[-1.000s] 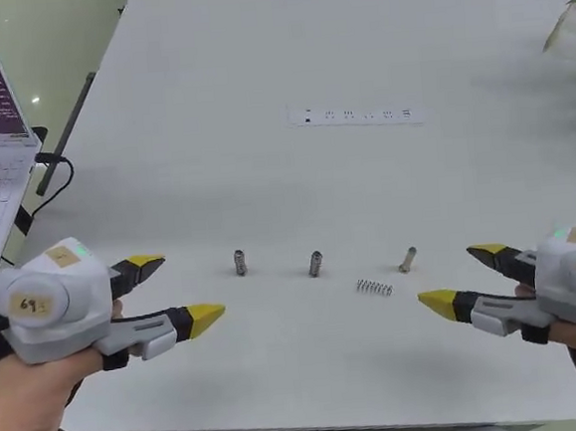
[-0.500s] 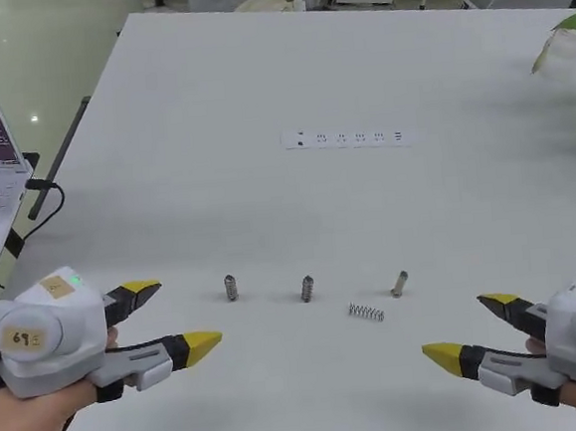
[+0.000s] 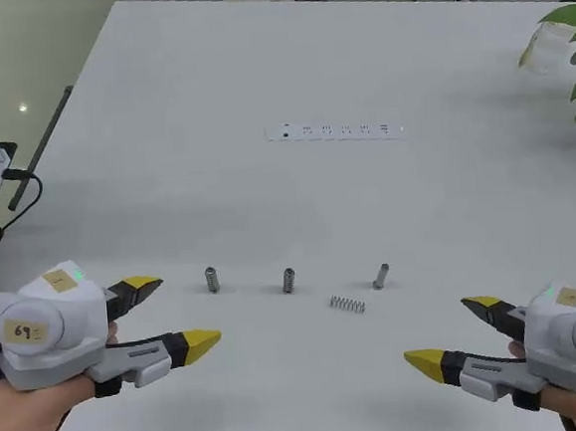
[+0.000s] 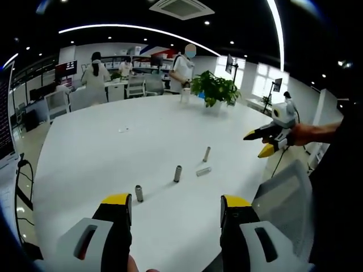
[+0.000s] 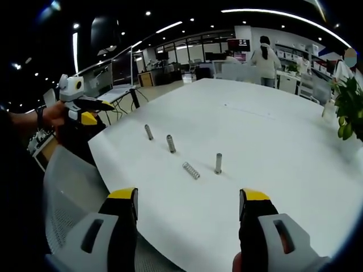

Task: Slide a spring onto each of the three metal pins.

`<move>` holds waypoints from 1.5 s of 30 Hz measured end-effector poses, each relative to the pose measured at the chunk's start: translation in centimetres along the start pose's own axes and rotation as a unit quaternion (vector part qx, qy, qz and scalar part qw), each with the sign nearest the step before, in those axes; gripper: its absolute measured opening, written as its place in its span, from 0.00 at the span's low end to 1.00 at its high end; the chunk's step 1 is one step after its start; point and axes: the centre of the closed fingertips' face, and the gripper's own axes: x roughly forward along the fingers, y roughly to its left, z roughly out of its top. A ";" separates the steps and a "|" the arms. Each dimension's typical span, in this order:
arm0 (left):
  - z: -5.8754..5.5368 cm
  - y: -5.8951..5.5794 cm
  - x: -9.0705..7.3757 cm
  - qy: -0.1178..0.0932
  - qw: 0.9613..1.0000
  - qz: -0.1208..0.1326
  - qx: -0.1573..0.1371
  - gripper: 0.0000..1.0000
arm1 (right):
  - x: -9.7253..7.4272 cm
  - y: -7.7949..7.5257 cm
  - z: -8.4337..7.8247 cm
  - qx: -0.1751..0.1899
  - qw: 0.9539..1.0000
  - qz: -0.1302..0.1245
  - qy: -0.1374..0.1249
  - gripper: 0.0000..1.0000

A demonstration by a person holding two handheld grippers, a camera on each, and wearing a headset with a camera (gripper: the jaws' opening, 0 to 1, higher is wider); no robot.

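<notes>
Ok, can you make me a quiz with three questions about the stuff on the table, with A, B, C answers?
1. Where is the loose spring?
A. lying on the table near the right-hand pin
B. held in the tongs
C. slid onto a pin

2. How many metal pins stand on the table?
A. two
B. three
C. five

3. How are the left tongs and the right tongs?
A. both shut
B. one open, one shut
C. both open and empty

Answers:
1 A, the spring lies flat on the table just in front of that pin.
2 B, three pins stand in a row.
3 C, a wide gap shows between each pair of yellow tips, with nothing in it.
</notes>
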 end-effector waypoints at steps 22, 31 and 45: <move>2.6 -4.9 5.3 0.031 0.994 -0.073 0.070 0.58 | -1.0 -1.1 0.0 -0.002 1.000 0.001 -0.006 0.72; 3.3 -6.4 8.5 0.051 0.986 -0.111 0.114 0.57 | -1.0 -1.1 -0.5 0.003 1.000 0.005 -0.006 0.71; 2.9 -8.3 12.7 0.078 0.970 -0.158 0.168 0.54 | -1.6 -1.4 -0.7 0.012 1.000 0.005 -0.009 0.71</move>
